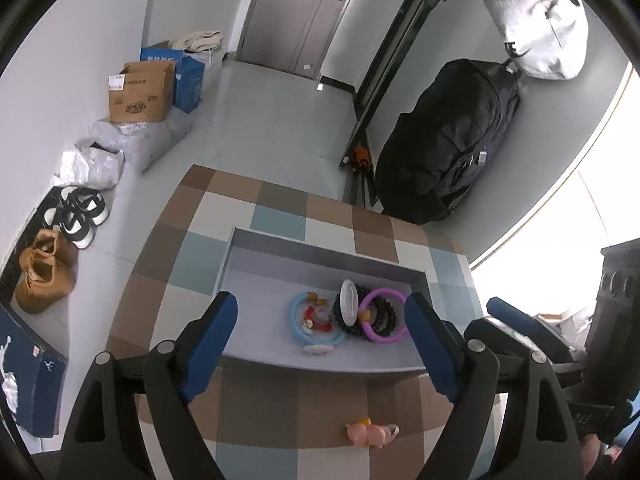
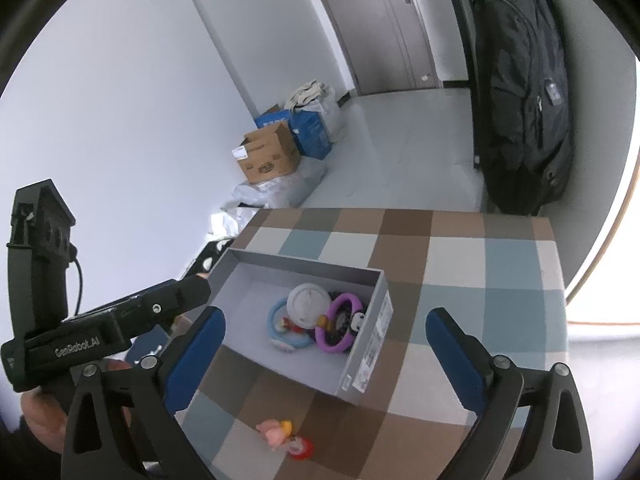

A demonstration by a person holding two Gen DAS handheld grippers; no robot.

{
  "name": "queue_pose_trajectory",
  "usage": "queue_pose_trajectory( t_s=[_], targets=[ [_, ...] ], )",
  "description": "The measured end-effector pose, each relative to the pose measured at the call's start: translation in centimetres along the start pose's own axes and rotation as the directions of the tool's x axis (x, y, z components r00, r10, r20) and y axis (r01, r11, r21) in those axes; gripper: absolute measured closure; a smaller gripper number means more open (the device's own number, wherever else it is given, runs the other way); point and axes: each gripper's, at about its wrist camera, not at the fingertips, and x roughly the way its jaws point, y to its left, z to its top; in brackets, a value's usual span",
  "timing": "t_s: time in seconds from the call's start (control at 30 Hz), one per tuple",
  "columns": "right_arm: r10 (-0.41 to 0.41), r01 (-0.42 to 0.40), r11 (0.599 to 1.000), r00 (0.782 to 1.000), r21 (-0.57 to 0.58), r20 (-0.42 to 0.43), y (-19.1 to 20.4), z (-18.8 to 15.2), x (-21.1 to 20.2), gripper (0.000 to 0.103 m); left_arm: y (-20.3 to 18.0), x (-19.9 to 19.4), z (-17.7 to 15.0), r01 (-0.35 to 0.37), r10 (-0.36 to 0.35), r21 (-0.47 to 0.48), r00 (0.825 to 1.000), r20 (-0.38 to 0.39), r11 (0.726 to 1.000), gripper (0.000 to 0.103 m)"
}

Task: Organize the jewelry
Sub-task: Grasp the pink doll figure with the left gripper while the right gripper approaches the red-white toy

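Two views: same grey box [image 1: 320, 258] on a checkered tabletop [image 1: 280, 412], seen from different sides.
Left wrist view only: shoes [image 1: 44, 276] on the floor at left, white bag [image 1: 536, 36] hung above the black backpack [image 1: 444, 136], edge of the right gripper [image 1: 520, 320] at far right.
Right wrist view only: printed label [image 2: 374, 350] on the box's near end wall, left gripper [image 2: 192, 292] body marked with white lettering, held in a hand [image 2: 44, 412] at lower left.
Box contents: light blue ring [image 1: 298, 320], purple ring [image 1: 386, 314], dark bead bracelet [image 1: 380, 316], round white piece [image 1: 349, 302], small red and white bits, possibly charms, too blurred to name.
Outside the box: pink trinket [image 1: 370, 434] on the tabletop, near the front edge, well apart from the box.
Left gripper: jaws spread wide, nothing between the pads, above the box's near wall.
Right gripper [image 2: 324, 356]: jaws spread fully, empty, box's corner between them but untouched.
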Motion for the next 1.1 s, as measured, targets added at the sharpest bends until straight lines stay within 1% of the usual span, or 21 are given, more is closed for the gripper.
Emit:
queue_pose_trajectory(
  t_s=[0.17,0.23,0.33,0.5,0.63,0.73,0.87,0.93,1.03,1.07,1.1],
  targets=[
    [-0.025,0.025,1.0,1.0,-0.004,0.003,0.2,-1.1,-0.8,0.0,-0.6,-0.8,-1.1,-0.023,0.022,0.049,1.0,0.013,0.999,0.019],
    [-0.044,0.044,0.999,0.999,-0.014,-0.005,0.2,-1.6,-1.1,0.0,-0.6,-1.0,-1.5,-0.027,0.027,0.058,1.0,0.015,0.998,0.016],
    [-0.075,0.075,0.997,0.997,-0.031,-0.012,0.3,-2.5,-1.5,0.0,-0.6,-1.1,-2.1,-0.021,0.021,0.063,1.0,0.002,0.998,0.016],
    [-0.103,0.102,0.994,0.994,-0.03,-0.02,-0.1,-3.5,-2.3,0.0,-0.5,-1.1,-2.9,-0.026,0.027,0.063,1.0,-0.013,0.998,0.016],
    [-0.124,0.123,0.992,0.992,-0.028,-0.021,-0.4,-4.0,-2.9,0.0,-0.1,-0.4,-3.8,0.021,-0.018,0.03,0.996,-0.089,0.999,0.016],
    [-0.133,0.133,0.991,0.991,-0.013,-0.024,-0.9,-4.2,-3.2,0.0,-0.4,0.2,-4.7,0.032,-0.026,0.041,0.991,-0.131,0.999,0.016],
    [-0.134,0.134,0.991,0.991,0.01,-0.026,-1.4,-4.4,-3.6,0.0,-0.8,1.1,-5.8,0.067,-0.058,0.044,0.982,-0.181,0.997,0.016],
    [-0.134,0.134,0.991,0.991,0.014,-0.024,-1.6,-4.5,-3.8,0.0,-1.0,1.4,-6.2,0.083,-0.073,0.045,0.977,-0.198,0.995,0.016],
    [-0.133,0.133,0.991,0.991,0.015,-0.019,-1.6,-4.5,-3.9,0.0,-1.1,1.8,-6.6,0.091,-0.077,0.057,0.975,-0.207,0.994,0.016],
    [-0.132,0.132,0.991,0.991,0.015,-0.017,-1.7,-4.5,-4.0,0.0,-1.1,2.0,-6.7,0.097,-0.084,0.052,0.974,-0.208,0.994,0.017],
    [-0.132,0.132,0.991,0.991,0.017,-0.015,-1.7,-4.5,-4.1,0.0,-1.0,2.2,-6.8,0.101,-0.09,0.044,0.973,-0.215,0.994,0.02]
  ],
)
